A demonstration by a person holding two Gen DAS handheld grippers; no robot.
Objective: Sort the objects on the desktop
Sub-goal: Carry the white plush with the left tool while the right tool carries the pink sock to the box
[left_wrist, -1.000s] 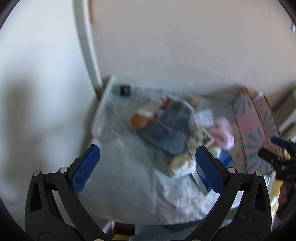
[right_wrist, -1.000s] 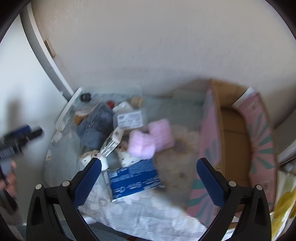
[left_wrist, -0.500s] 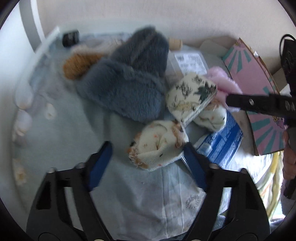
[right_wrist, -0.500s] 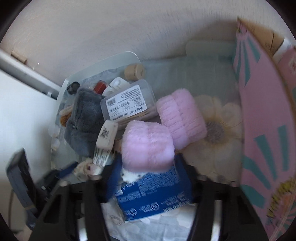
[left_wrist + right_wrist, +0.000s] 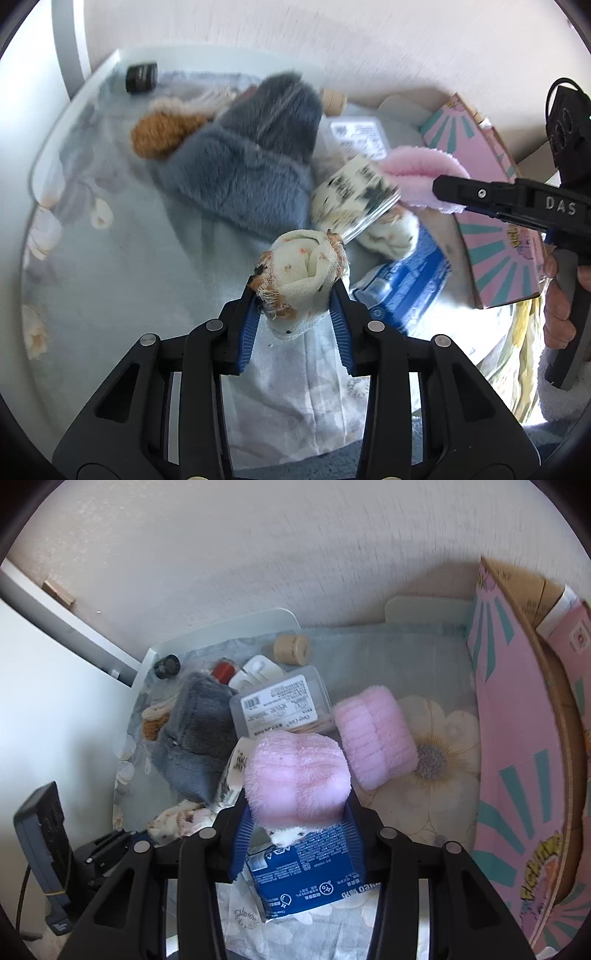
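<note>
Two tongs, each closed on a rolled textile. Left tongs [image 5: 295, 310]: blue pads pressed against both sides of a cream rolled sock [image 5: 301, 275] flecked with orange and black, held at the near edge of the pile. Right tongs [image 5: 295, 830]: pads clamped on the flanks of a pink fluffy roll [image 5: 297, 775], which sits above a blue packet [image 5: 306, 875] lying flat on the counter [image 5: 443, 812].

Just beyond the cream rolled sock lie a patterned pouch [image 5: 352, 201], blurred, and a second cream sock [image 5: 388, 234]; a grey fleece bundle [image 5: 251, 162] occupies the middle of the pile, with an orange furry item [image 5: 159, 134] at its left. Beside the pink fluffy roll, to the right and apart from it, rests a second pink roll [image 5: 375, 736] on the floral cloth [image 5: 436, 760]. Behind them: a clear labelled box [image 5: 280, 705], a tan cylinder [image 5: 291, 648], and a small black jar [image 5: 167, 665] near the counter's far corner. A pink cardboard box [image 5: 517, 738] with teal rays stands along the right edge.
</note>
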